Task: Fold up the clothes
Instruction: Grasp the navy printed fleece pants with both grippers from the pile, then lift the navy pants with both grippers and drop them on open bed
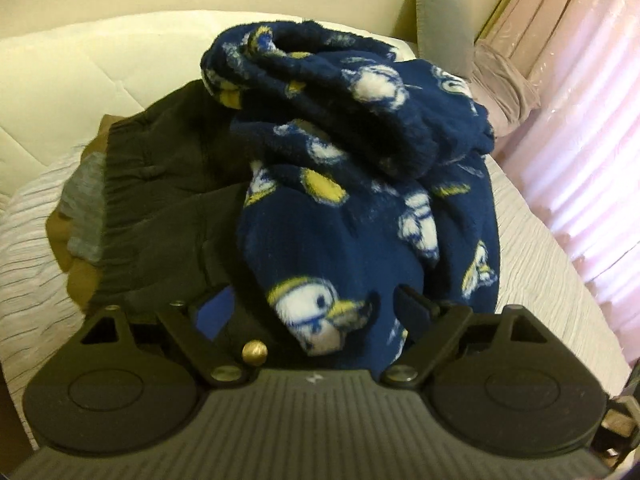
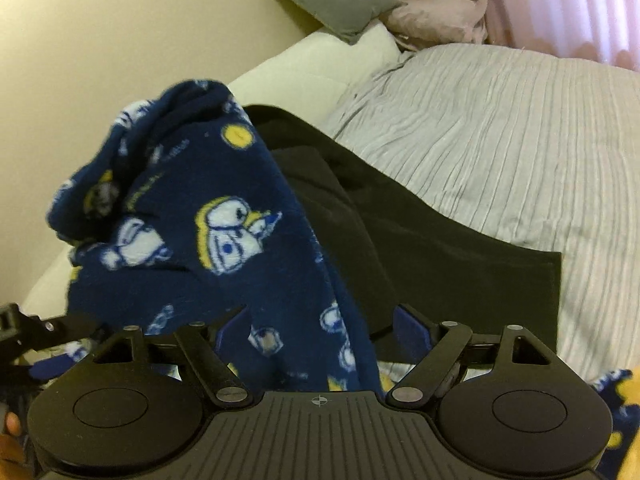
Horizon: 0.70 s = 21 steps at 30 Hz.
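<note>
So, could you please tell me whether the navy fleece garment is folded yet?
Not folded: the navy fleece garment sits bunched in a rumpled heap over the black garment.

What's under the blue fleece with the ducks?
Black clothes lie under the blue fleece, on the bed. How far they reach beneath it is hidden.

A grey square cushion (image 2: pixel 332 4) leans against the cream wall (image 2: pixel 120 40) beside a dusty-pink pillow (image 2: pixel 436 4). Pale striped crinkled bedding (image 2: pixel 500 140) covers the bed, by pink curtains (image 1: pixel 580 160).
</note>
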Each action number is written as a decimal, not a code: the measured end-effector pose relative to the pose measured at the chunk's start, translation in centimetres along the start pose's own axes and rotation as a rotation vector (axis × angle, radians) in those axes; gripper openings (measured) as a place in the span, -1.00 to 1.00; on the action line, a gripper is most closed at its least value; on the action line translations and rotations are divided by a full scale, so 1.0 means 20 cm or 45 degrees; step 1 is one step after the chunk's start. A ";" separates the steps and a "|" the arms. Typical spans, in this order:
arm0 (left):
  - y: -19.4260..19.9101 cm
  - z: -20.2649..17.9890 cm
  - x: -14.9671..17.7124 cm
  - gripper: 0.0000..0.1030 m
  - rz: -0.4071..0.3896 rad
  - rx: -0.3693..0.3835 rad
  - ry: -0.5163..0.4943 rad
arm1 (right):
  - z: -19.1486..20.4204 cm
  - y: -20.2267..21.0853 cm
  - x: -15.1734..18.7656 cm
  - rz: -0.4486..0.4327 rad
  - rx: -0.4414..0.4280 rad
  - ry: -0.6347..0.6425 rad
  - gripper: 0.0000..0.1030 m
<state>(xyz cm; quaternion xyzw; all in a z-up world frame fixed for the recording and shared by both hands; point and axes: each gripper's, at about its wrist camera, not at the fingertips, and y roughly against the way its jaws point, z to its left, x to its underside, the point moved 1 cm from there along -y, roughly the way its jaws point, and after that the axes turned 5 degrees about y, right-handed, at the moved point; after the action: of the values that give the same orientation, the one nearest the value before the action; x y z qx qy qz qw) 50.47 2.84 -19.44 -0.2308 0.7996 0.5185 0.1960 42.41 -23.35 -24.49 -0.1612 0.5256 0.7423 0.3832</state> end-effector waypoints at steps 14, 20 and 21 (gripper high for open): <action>0.30 -0.12 -0.06 -0.80 -0.111 0.207 -0.064 | 0.02 0.31 -0.09 -0.173 -0.260 -0.015 -0.97; 0.71 -0.39 -0.09 -0.80 -0.277 0.384 -0.277 | -0.08 0.89 -0.13 -0.488 -0.346 -0.117 -0.98; 0.78 -0.44 -0.09 -0.80 -0.298 0.419 -0.319 | -0.09 0.99 -0.13 -0.542 -0.355 -0.138 -0.98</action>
<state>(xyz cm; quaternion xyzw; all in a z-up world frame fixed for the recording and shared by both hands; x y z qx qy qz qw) 42.28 0.52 -3.52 -0.2206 0.8106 0.3797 0.3875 29.16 -29.10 -10.63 -0.2792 0.3511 0.7179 0.5324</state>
